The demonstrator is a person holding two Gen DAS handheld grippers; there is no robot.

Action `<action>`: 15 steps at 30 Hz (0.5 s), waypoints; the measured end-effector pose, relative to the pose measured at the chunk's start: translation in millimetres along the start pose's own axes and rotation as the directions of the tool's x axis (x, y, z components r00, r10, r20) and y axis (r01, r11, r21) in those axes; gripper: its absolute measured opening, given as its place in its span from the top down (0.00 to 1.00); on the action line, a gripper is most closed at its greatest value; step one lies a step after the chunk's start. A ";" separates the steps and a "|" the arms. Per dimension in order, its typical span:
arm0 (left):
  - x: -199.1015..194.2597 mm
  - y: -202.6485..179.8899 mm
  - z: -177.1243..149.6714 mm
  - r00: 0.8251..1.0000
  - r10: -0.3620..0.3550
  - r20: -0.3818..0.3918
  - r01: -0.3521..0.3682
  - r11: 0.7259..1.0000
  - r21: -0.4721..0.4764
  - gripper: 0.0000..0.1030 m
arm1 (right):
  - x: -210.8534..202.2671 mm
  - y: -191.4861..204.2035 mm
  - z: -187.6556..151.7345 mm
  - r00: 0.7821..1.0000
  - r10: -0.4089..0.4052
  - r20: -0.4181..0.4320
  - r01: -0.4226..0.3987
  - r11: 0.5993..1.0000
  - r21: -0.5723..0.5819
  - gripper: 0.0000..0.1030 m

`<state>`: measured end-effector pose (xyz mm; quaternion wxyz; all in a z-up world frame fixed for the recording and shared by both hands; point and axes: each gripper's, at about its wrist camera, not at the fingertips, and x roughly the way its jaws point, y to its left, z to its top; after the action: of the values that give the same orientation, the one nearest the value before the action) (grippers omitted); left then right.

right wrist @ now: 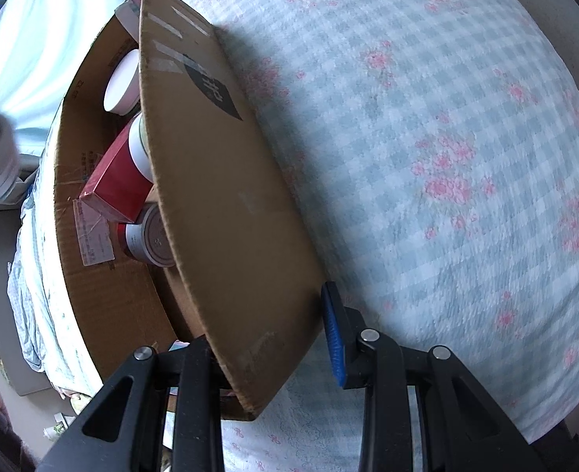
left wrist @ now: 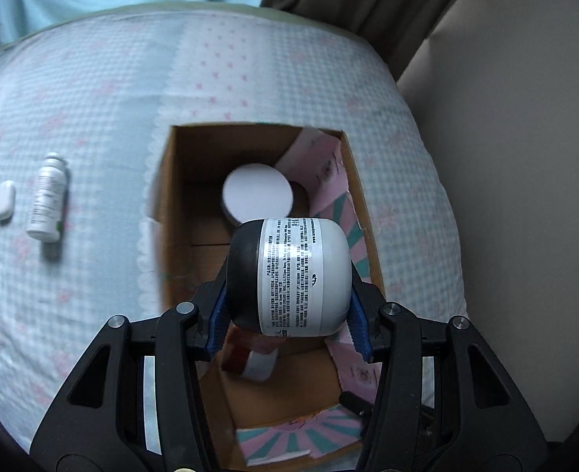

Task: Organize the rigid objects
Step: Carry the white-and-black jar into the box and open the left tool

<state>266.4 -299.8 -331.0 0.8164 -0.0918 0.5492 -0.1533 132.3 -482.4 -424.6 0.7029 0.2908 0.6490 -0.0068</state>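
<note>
Overhead, left gripper (left wrist: 289, 306) clamps jar (left wrist: 289, 275), label unreadable; right gripper (right wrist: 273, 338) pinches box wall (right wrist: 226, 212).

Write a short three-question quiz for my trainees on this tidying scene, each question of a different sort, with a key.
1. True or false: the left gripper is empty.
2. Which item lies outside the cardboard box on the bedspread? A) white bottle B) red box C) white-lidded jar
3. Fill in: the right gripper straddles the box's ____.

Key: 1. False, it holds a grey jar with a black lid. 2. A. 3. Side wall.
</note>
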 end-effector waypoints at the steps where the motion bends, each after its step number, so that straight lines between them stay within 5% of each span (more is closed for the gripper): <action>1: 9.7 -4.6 0.6 1.000 -0.001 -0.011 0.001 1.000 0.006 0.55 | 0.4 0.9 -0.4 1.000 -0.002 0.000 0.002 1.000 0.004 0.73; 12: 56.3 -28.2 10.8 0.995 0.056 -0.082 -0.048 0.994 0.095 0.55 | -1.6 -4.9 -9.8 1.000 -0.007 0.013 0.006 1.000 0.028 0.73; 15: 59.2 -29.0 16.0 0.991 0.103 -0.084 -0.094 0.990 0.106 0.38 | -1.6 -6.7 -10.2 1.000 -0.006 0.014 0.005 1.000 0.026 0.73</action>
<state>297.6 -348.0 -367.1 0.8011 -0.0160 0.5806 -0.1443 120.2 -484.2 -425.7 0.7036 0.2979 0.6449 -0.0191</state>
